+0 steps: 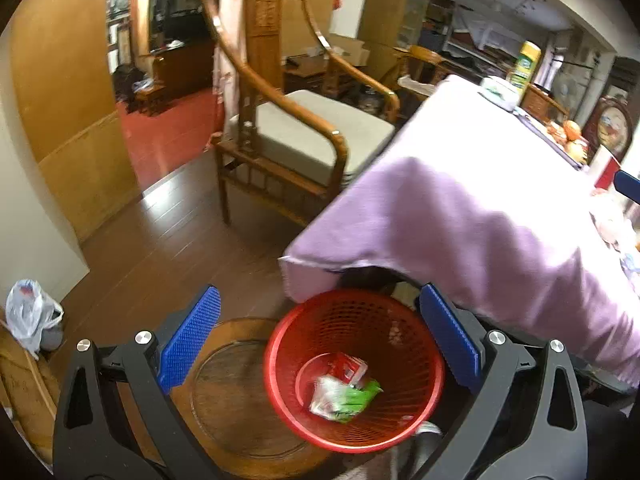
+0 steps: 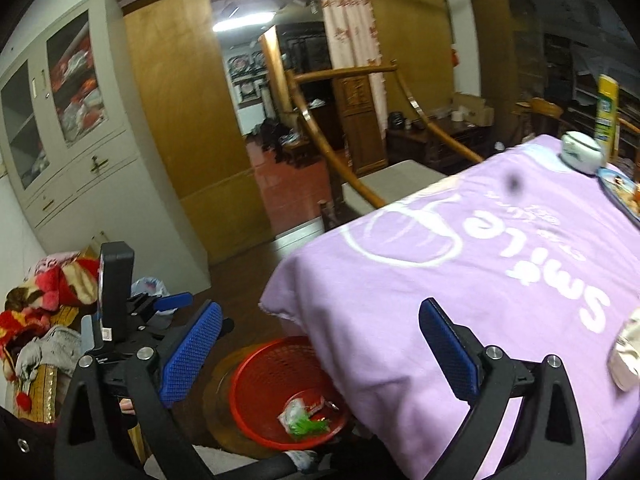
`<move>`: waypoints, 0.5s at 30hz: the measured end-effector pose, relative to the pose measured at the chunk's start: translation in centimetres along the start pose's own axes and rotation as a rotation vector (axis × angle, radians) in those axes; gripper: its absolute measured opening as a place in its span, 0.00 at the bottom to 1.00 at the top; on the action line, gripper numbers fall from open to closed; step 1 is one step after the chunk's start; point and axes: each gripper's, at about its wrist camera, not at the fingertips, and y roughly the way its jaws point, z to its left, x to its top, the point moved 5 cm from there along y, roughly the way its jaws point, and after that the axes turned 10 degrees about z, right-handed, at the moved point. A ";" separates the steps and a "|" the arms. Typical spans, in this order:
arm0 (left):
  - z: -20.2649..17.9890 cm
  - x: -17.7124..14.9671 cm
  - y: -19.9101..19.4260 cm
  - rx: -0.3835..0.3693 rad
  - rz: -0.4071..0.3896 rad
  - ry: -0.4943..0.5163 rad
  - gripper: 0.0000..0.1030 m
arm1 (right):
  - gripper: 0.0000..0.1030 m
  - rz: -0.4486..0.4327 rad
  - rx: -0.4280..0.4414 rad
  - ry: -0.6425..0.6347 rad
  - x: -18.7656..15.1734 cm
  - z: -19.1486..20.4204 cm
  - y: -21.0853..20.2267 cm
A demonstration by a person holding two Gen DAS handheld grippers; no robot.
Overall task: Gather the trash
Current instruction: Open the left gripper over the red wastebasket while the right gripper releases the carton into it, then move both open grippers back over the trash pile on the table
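The left gripper (image 1: 320, 336) hangs with its blue pads spread wide and nothing between them, directly above the red mesh basket (image 1: 416, 344), which stands on a round wooden stool (image 1: 236, 392) just beside the draped table corner and holds a green-and-white wrapper (image 1: 344, 398) and a red packet (image 1: 347, 366). The right gripper (image 2: 320, 340) is likewise spread and empty over the edge of the purple tablecloth (image 2: 480, 280). A wooden armchair (image 1: 304, 128) stands beyond.
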 end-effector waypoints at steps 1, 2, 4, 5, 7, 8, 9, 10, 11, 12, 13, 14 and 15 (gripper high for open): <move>-0.8 0.1 -0.1 -0.010 -0.001 0.014 0.93 | 0.94 -0.010 -0.006 0.011 -0.2 -0.4 -0.4; -1.6 0.2 -0.2 -0.017 -0.002 0.028 0.93 | 0.94 -0.020 -0.011 0.023 -0.4 -0.9 -1.0; -2.9 0.3 -0.4 -0.026 -0.005 0.052 0.93 | 0.94 -0.046 -0.026 0.047 -0.9 -2.1 -2.5; -3.7 0.4 -0.6 -0.031 -0.007 0.067 0.93 | 0.94 -0.057 -0.034 0.057 -1.2 -2.7 -3.1; -5.2 0.5 -0.8 -0.041 -0.008 0.095 0.93 | 0.94 -0.084 -0.057 0.081 -1.9 -4.1 -4.7; -5.9 0.5 -0.9 -0.046 -0.007 0.108 0.93 | 0.94 -0.098 -0.069 0.093 -2.4 -4.8 -5.5; -6.6 0.5 -1.0 -0.050 -0.006 0.121 0.93 | 0.94 -0.116 -0.085 0.110 -2.9 -5.7 -6.6; -7.6 0.4 -1.2 -0.054 -0.008 0.140 0.93 | 0.94 -0.129 -0.097 0.123 -3.2 -6.3 -7.3; -8.5 0.5 -1.3 -0.057 -0.008 0.155 0.93 | 0.94 -0.142 -0.110 0.137 -3.6 -7.0 -8.0; -9.4 0.5 -1.4 -0.062 -0.009 0.171 0.93 | 0.94 -0.155 -0.124 0.150 -4.0 -7.7 -8.8; -10.1 0.4 -1.6 -0.067 -0.009 0.183 0.93 | 0.94 -0.171 -0.142 0.168 -4.6 -8.6 -9.8; -10.9 0.4 -1.7 -0.072 -0.009 0.196 0.93 | 0.94 -0.184 -0.159 0.184 -5.2 -9.5 -10.7; -12.0 0.4 -1.9 -0.083 -0.009 0.213 0.93 | 0.94 -0.196 -0.175 0.200 -5.6 -10.3 -11.5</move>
